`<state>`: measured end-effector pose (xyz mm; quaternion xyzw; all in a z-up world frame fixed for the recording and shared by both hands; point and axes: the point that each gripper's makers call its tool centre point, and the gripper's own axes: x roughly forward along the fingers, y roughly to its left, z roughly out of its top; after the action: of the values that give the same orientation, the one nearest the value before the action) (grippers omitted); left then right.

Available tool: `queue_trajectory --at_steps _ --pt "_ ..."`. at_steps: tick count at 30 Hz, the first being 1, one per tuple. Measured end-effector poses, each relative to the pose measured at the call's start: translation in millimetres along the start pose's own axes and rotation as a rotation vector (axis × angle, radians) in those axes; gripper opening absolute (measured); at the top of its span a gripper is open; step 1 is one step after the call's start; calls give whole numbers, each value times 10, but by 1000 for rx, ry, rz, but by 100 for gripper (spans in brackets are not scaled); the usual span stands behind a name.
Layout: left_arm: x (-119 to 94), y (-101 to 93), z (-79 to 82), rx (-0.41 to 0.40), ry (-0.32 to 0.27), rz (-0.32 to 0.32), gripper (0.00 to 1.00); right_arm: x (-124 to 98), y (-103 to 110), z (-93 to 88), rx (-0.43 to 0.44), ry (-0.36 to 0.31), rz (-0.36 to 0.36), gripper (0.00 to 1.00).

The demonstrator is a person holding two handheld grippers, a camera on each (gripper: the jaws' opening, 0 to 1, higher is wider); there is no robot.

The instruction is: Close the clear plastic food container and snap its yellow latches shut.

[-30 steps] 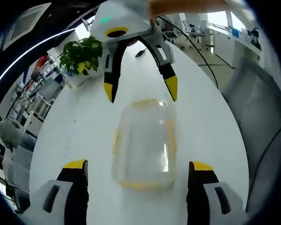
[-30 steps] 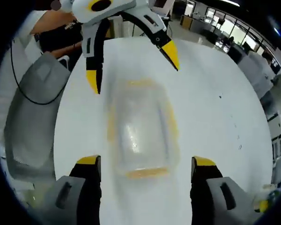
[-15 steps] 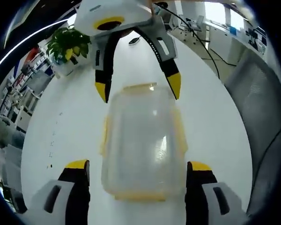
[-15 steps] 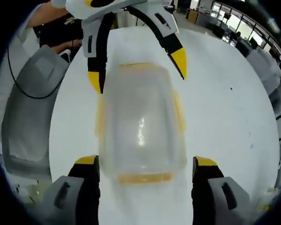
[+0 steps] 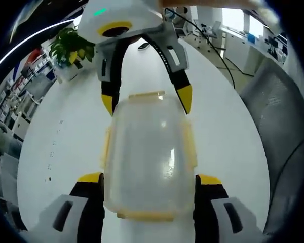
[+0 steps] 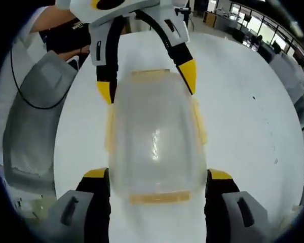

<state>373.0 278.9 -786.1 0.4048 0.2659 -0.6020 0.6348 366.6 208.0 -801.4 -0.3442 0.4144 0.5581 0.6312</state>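
- Clear plastic food container (image 5: 149,157) sits lid-down-looking on the white bench (image 5: 66,136), well in from its edges, between the 2 grippers that face each other across it.
- Yellow latches (image 5: 106,152) line its long sides and both short ends; whether any is snapped shut I cannot tell.
- Left gripper (image 5: 148,183) has its jaws spread wide, 1 yellow-tipped jaw on each side of the container's near end, just beside the walls; contact is unclear.
- In the left gripper view, the right gripper (image 5: 146,101) comes in from the far side, its 2 jaws set wide around the container's far end.
- In the right gripper view, the container (image 6: 154,139) lies the same way, with the right gripper (image 6: 157,179) wide open at the near end and the left gripper (image 6: 148,81) straddling the far end.
- Potted plant (image 5: 71,50) stands near the bench's far left edge in the left gripper view.
- Grey chair (image 5: 286,131) stands off the bench's right edge there.
- Black cable (image 6: 25,96) lies over a grey chair (image 6: 33,136) by the bench edge in the right gripper view.
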Motion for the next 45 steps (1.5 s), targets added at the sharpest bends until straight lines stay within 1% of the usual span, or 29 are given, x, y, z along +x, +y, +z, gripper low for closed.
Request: queue_trajectory --at_steps 6,17,23,27,30,35,40,44,45 --pt "-35 33 -68 -5 3 5 68 24 -42 65 -5 -9 2 73" --pt "-218 129 -397 -21 34 21 68 164 -140 408 -23 -51 12 73" --pt "-291 168 -546 -26 75 34 68 234 -159 570 -29 -69 19 73" --pt "-318 183 -583 -48 64 45 68 254 -167 616 -30 -76 24 73" --pt "-314 198 -578 -57 56 49 68 263 -178 633 -26 -84 30 74" --pt "-306 240 -588 -57 62 53 68 284 -221 659 -18 -104 47 74" --pt "-292 360 -634 -46 84 56 68 322 -313 724 -9 -107 53 75" --pt "-276 472 -660 -55 77 60 69 334 -414 756 -15 -121 59 75" --pt "-240 464 -670 -93 68 36 70 332 -414 752 -29 -119 67 75"
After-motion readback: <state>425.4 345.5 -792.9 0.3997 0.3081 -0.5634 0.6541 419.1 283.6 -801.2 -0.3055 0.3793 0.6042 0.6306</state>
